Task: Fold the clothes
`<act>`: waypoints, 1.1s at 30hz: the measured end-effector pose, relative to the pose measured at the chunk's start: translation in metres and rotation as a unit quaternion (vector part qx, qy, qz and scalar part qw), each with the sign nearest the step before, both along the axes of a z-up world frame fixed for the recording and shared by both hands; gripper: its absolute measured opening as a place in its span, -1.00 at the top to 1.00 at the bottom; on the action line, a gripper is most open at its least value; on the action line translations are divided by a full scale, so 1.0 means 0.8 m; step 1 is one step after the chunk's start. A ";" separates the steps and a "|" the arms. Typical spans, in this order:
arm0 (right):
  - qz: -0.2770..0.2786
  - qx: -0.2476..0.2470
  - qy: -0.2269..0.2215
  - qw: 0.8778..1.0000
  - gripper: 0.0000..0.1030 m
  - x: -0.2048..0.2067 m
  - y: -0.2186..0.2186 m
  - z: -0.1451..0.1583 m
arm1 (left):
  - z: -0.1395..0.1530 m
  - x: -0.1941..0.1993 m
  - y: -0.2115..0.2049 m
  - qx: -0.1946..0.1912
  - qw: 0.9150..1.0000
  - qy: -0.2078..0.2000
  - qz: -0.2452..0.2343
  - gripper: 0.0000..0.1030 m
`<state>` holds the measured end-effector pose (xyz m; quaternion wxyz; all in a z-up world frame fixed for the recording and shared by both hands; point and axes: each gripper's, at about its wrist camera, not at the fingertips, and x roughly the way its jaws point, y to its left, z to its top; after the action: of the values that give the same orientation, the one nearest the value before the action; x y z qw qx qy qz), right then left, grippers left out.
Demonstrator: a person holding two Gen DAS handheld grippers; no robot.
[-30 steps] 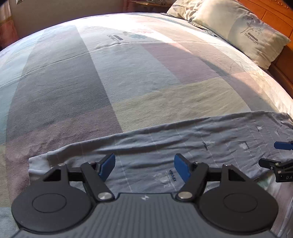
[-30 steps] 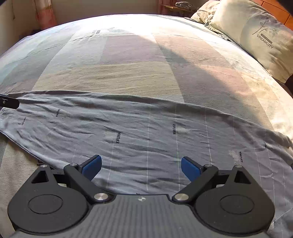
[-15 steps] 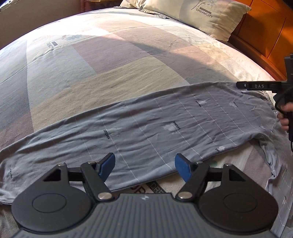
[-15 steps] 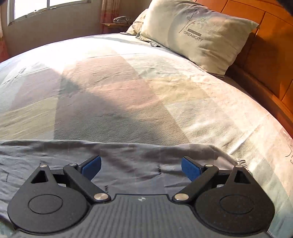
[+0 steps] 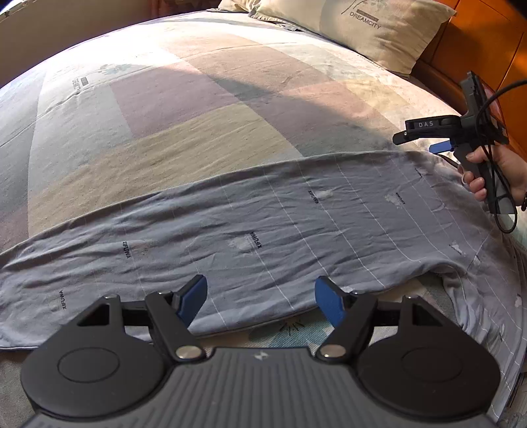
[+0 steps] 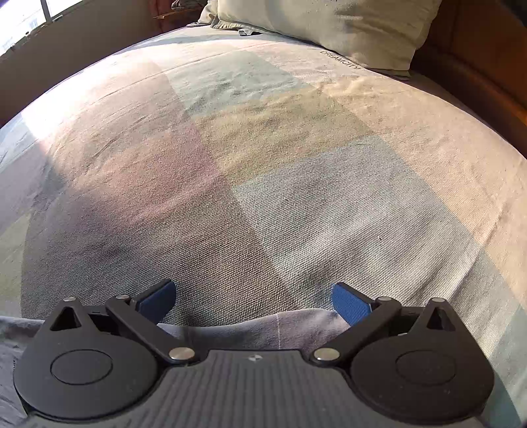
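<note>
Both claws stand open and hold nothing. Your left gripper (image 5: 260, 298) hovers with its blue pads (image 5: 192, 298) spread above the near hem of the grey garment (image 5: 263, 224); no cloth lies between them. Your right gripper (image 6: 253, 301) has just been opening to its widest, and its pads (image 6: 349, 303) frame bare bedspread (image 6: 263, 164), with only the garment's edge (image 6: 263, 329) showing just below them. In the left wrist view that same right gripper (image 5: 438, 138) appears at the far right, gripped by your hand (image 5: 494, 171), poised above the garment's far corner.

The garment lies spread lengthwise across the near part of the checked bedspread, flat and smoothed, well apart from the pillow (image 5: 378, 29) at the wooden headboard (image 5: 477, 42). It reads as a T-shirt with a sleeve drooping at the right, though the fisheye edge makes that uncertain. Laid flat this way, its edges are exposed for pinching. You appear to be placing each claw at an end of the cloth, jaws wide, so that both can take an edge and carry the fold across.
</note>
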<state>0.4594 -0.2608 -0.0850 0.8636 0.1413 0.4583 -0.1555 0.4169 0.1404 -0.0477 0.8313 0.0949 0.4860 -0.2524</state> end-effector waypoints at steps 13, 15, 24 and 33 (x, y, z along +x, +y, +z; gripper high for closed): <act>0.062 -0.025 0.020 0.998 -1.00 -0.104 0.043 -0.007 | -0.006 -0.020 -0.032 0.052 0.998 0.018 -0.012 -0.43; 0.057 -0.017 0.016 0.998 -1.00 -0.100 0.040 0.002 | -0.003 -0.026 -0.029 0.064 0.998 0.021 -0.017 -0.43; 0.225 -0.018 0.042 0.973 -1.00 -0.229 0.128 0.036 | 0.024 -0.061 -0.017 0.082 0.995 0.026 -0.051 -0.43; 0.296 -0.083 0.063 0.949 -1.00 -0.242 0.176 -0.009 | 0.020 -0.133 -0.014 0.091 0.992 0.045 -0.080 -0.43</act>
<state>0.2654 -0.1198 -0.0926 0.8488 -0.0834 0.5185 0.0607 0.3104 0.1295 -0.0314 0.7737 0.1979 0.5344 -0.2769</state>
